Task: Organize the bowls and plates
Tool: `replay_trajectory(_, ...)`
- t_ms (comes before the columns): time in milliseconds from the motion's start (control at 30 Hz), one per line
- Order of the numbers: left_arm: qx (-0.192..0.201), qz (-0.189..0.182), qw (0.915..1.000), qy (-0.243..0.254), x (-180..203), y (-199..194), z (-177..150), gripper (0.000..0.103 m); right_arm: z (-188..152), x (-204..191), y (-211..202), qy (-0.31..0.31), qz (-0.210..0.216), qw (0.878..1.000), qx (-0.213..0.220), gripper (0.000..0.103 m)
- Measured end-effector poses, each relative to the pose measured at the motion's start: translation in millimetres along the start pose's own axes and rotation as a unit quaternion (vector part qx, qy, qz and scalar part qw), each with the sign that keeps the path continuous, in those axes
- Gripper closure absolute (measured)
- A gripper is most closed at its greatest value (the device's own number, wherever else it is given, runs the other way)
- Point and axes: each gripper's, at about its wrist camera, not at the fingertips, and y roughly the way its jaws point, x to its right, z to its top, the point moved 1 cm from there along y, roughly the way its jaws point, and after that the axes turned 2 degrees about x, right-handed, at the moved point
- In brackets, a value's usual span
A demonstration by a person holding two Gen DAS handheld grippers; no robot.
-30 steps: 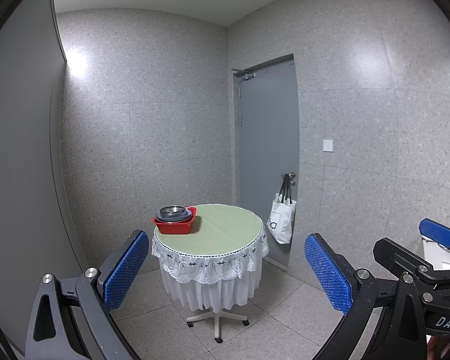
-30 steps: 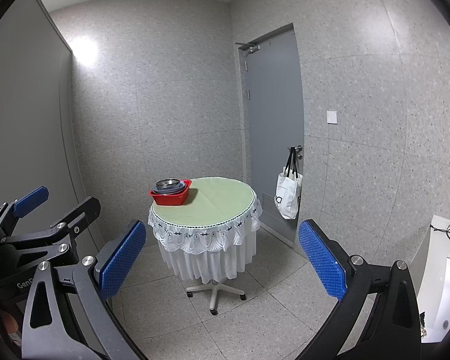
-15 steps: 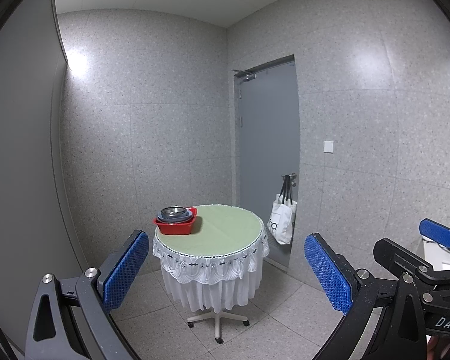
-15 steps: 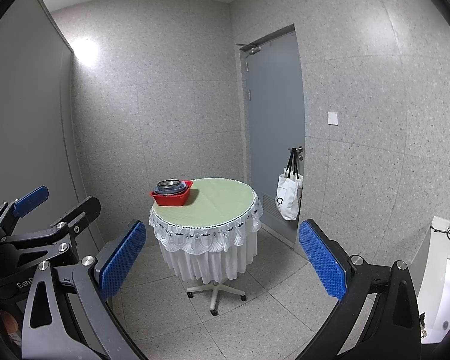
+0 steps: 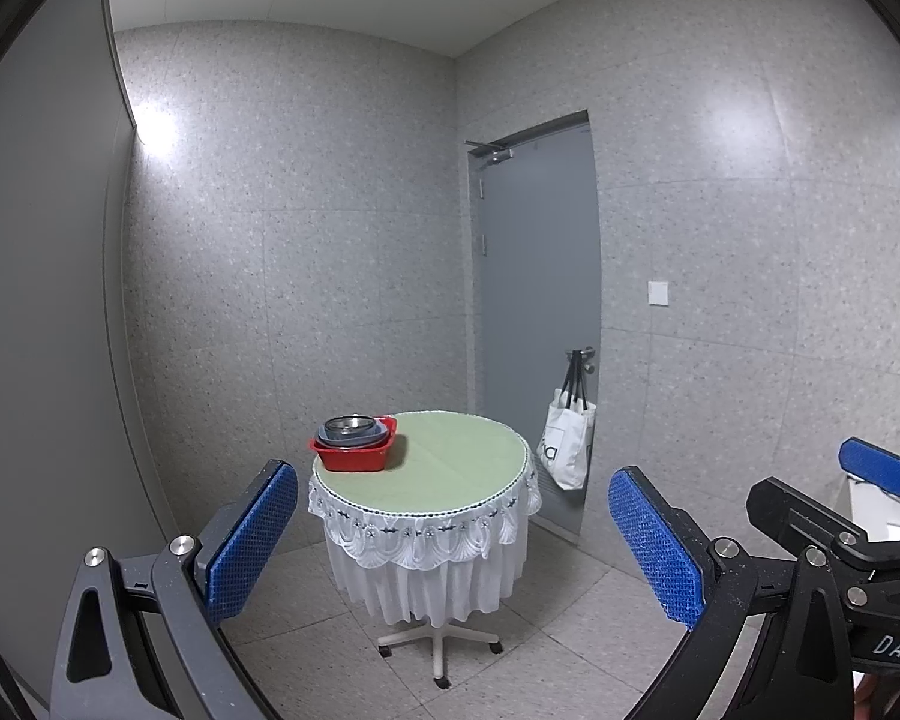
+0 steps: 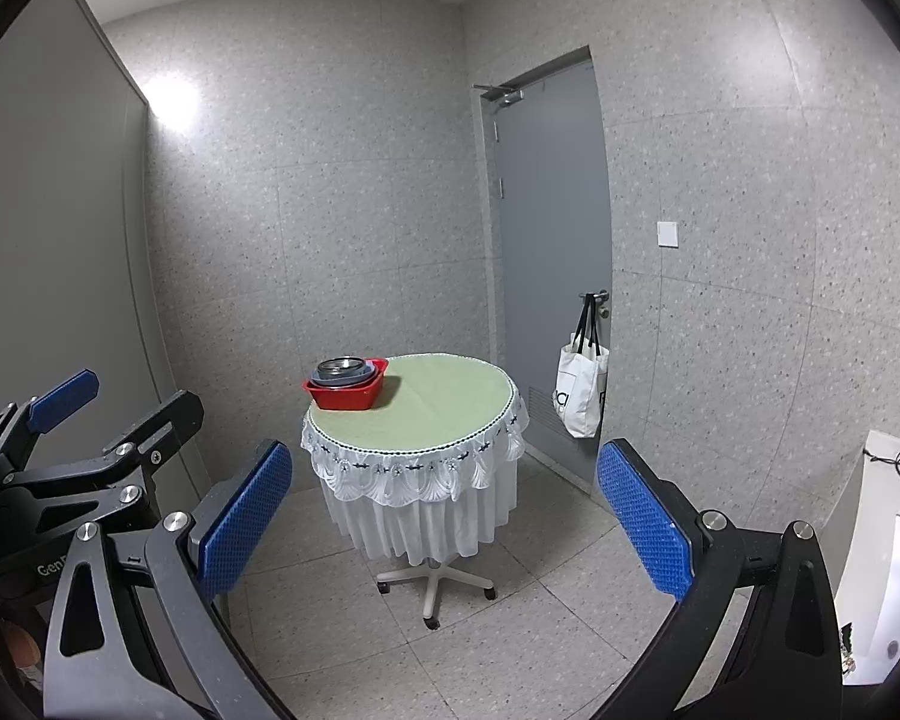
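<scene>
A red square basin point(image 5: 355, 453) point(image 6: 348, 393) stands at the far left edge of a round table point(image 5: 450, 468) point(image 6: 444, 414) with a green top and white lace skirt. Stacked grey-blue dishes point(image 5: 354, 434) and a steel bowl point(image 5: 348, 423) point(image 6: 341, 367) sit nested inside the basin. My left gripper point(image 5: 453, 540) is open and empty, held well back from the table. My right gripper point(image 6: 444, 531) is open and empty, equally far from the table. Each gripper shows at the edge of the other's view.
A grey door point(image 5: 534, 312) is behind the table on the right, with a white tote bag point(image 5: 567, 447) point(image 6: 582, 399) hanging from its handle. A white counter point(image 6: 888, 558) with cables is at the far right. Tiled floor lies between me and the table.
Both views have shifted very slightly; the table and basin sit a touch higher and nearer in frame. Both grippers stay open and empty.
</scene>
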Motion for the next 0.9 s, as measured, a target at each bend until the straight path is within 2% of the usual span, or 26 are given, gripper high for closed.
replay_trajectory(900, 0.002, 0.006, 0.9999, 0.008, 2.5, 15.8, -0.2, 0.000, 1.6, 4.3, 6.6, 0.008, 0.002, 1.000, 0.000, 0.000)
